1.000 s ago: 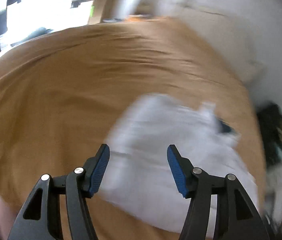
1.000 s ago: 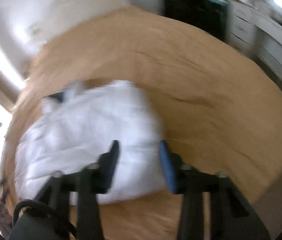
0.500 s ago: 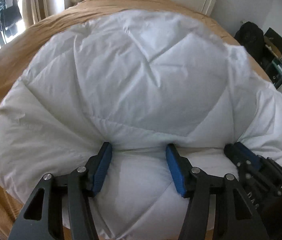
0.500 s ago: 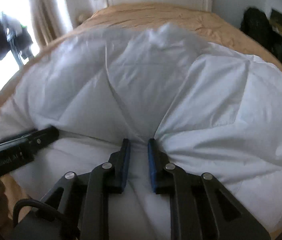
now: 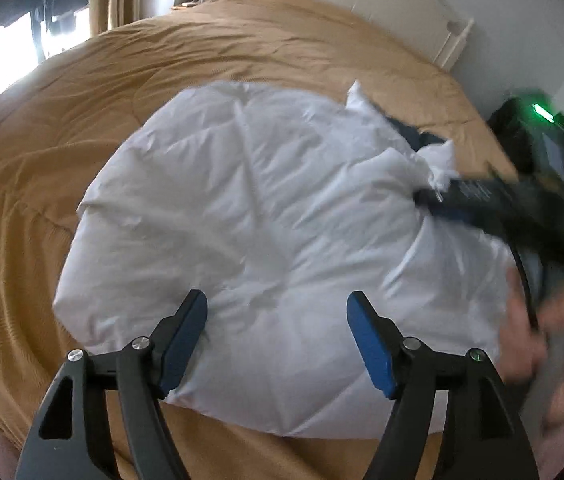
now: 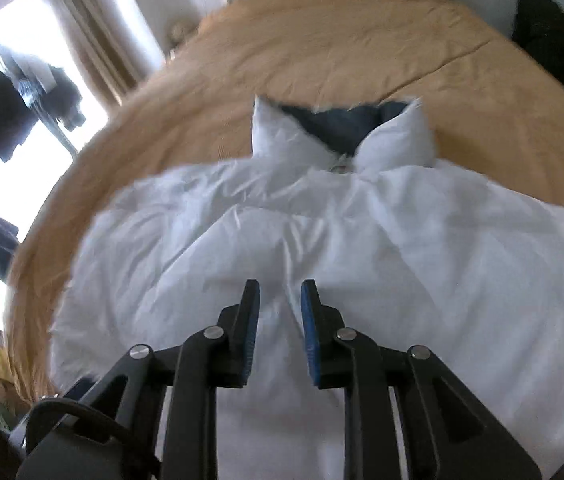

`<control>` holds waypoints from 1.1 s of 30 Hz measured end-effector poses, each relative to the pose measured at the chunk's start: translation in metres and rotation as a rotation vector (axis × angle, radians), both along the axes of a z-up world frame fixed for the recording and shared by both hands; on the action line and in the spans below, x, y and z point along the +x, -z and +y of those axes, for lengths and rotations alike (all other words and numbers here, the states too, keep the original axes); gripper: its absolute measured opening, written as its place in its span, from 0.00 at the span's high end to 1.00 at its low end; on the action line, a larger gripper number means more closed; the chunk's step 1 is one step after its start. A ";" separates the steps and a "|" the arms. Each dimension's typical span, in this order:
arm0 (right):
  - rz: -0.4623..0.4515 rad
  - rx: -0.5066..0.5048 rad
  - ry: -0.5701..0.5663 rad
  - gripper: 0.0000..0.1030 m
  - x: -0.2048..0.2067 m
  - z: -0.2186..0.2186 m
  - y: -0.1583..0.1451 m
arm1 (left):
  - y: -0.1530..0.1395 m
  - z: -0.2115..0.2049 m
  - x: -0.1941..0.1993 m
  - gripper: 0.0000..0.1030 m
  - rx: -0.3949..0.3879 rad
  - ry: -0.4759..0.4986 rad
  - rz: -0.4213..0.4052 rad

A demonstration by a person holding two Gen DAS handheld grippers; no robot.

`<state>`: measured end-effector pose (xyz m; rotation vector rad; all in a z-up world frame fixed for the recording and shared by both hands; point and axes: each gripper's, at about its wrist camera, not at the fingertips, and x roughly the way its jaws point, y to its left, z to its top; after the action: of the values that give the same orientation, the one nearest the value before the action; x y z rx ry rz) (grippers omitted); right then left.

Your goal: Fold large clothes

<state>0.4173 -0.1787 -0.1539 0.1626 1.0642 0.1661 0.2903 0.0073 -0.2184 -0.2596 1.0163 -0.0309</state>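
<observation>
Only the right wrist view shows the white jacket's (image 6: 322,248) dark collar lining (image 6: 342,122).

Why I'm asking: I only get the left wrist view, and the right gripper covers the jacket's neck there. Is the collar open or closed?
Observer: In the right wrist view, the white jacket's collar stands open, and its dark blue lining shows.
Operator: Is the right gripper pinching cloth?
Observer: The right gripper has its jaws a narrow gap apart over the jacket. I see no fold between them.
Operator: Is the front done up?
Observer: A small metal fastener sits at the collar's base, where the two sides meet.
</observation>
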 end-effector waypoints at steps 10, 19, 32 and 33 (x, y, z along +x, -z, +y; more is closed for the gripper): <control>0.167 -0.053 0.165 1.00 0.113 -0.035 0.030 | 0.008 0.010 -0.005 0.34 0.012 -0.010 0.033; -0.011 -0.068 0.025 0.99 -0.031 -0.020 -0.031 | -0.005 0.067 -0.057 0.25 -0.099 -0.175 0.057; 0.113 -0.122 0.023 1.00 -0.031 -0.023 0.034 | 0.033 0.101 -0.037 0.21 -0.474 -0.342 0.068; 0.118 -0.111 0.028 1.00 -0.031 -0.025 0.034 | 0.037 0.103 -0.030 0.21 -0.498 -0.353 0.071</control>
<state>0.3859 -0.2035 -0.1884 0.0879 1.1851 0.0725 0.2602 0.1100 -0.2556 -0.8970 1.0106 0.0468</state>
